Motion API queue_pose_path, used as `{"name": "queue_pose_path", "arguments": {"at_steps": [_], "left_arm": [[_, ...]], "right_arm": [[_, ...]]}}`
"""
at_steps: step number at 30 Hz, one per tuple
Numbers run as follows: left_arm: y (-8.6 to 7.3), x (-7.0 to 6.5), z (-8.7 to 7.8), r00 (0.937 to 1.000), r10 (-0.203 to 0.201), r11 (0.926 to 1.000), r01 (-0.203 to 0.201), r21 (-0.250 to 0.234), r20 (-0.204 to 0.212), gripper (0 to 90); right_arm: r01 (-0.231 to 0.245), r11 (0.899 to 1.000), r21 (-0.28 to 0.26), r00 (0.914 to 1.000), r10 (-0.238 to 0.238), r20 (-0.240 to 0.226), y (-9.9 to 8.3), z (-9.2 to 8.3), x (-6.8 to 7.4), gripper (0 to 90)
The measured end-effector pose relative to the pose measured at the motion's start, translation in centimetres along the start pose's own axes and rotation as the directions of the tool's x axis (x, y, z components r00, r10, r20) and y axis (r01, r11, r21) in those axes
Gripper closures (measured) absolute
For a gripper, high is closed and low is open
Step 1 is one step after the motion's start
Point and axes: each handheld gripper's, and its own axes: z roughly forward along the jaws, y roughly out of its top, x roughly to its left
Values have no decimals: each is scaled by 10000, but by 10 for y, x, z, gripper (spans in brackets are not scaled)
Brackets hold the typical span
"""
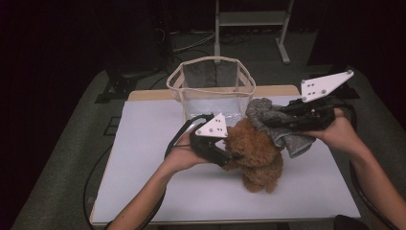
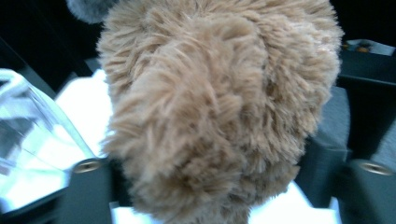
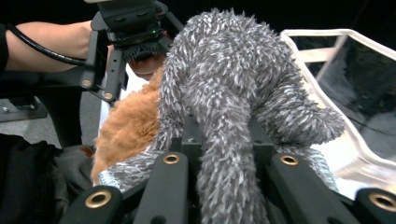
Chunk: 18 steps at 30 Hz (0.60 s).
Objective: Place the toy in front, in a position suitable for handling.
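On the white table, the right hand-held gripper [image 1: 282, 120] clamps a fuzzy grey cloth [image 1: 268, 117] beside a shaggy brown plush [image 1: 256, 153].

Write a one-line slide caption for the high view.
Left gripper steadies a brown plush toy while the right gripper holds grey fuzzy cloth over it.

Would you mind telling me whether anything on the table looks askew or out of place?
One thing: the grey fuzzy cloth, clamped in the right gripper, lies bunched against the brown plush toy's top, a loose end hanging beside it. The toy stands between the left gripper's jaws. The clear bag behind stands upright. Nothing looks spilled or damaged.
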Motion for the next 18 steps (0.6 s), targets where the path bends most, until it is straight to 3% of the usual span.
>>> {"name": "queue_pose_path", "arguments": {"at_steps": [5,10,18], "left_arm": [[-4,-1,-14,9997,-64,9986,77,525,-254,143],[-10,-4,-24,9988,39,9962,4,871,-494,108],[-26,-7,-33,9990,-81,9933,132,1146,-447,106]], "right_arm": [[-40,9994,-336,9994,28,-344,2,25,0,745],[227,9990,-390,9966,-257,-781,10,55,4,745],[580,9981,-187,9901,-599,-1268,17,98,13,744]]}}
